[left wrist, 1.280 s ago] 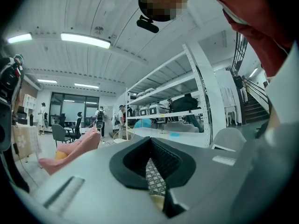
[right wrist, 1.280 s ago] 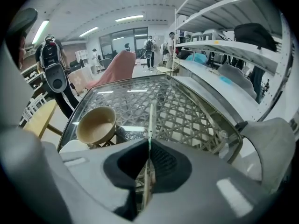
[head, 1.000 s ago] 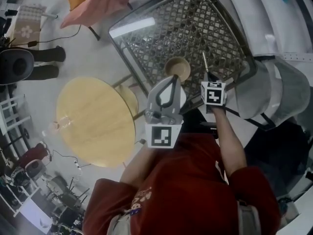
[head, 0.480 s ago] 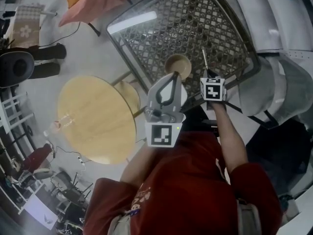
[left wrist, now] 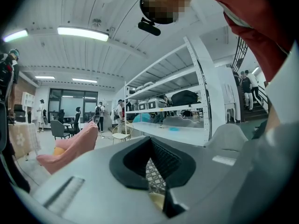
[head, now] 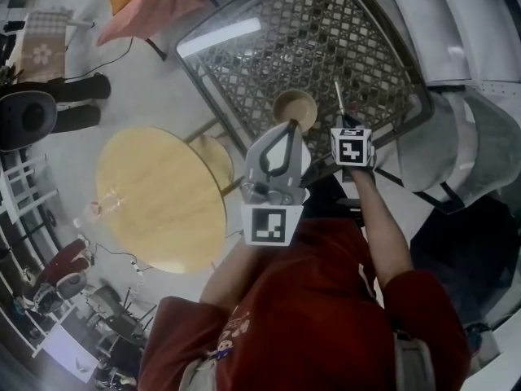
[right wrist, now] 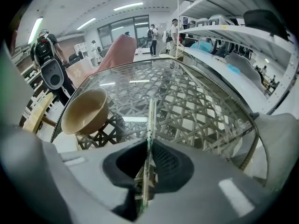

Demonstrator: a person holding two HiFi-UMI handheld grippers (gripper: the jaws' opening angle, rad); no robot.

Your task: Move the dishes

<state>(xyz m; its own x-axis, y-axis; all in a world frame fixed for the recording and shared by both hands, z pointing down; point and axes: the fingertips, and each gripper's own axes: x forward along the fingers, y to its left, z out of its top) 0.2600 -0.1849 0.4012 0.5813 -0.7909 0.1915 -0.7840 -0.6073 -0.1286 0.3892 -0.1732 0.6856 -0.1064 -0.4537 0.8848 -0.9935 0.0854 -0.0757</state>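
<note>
A tan bowl [head: 295, 109] stands empty near the front edge of the glass table [head: 326, 31]; in the right gripper view the bowl [right wrist: 85, 111] is at the left. My left gripper [head: 286, 130] hovers just in front of the bowl, pointing almost level, its jaws shut with nothing between them [left wrist: 149, 146]. To its right, my right gripper [head: 346, 125] tilts steeply down over the glass. Pale chopsticks [head: 339, 100] stick out from between its jaws over the lattice [right wrist: 150, 120]. These jaws have just been opening a little, and the chopsticks are still between them.
The glass top lies on a dark lattice frame [right wrist: 196, 92]. A round wooden table [head: 155, 198] stands to the left, a pink seat [head: 155, 2] at top left. White shelving [head: 456, 23] and a grey chair [head: 480, 149] close off the right.
</note>
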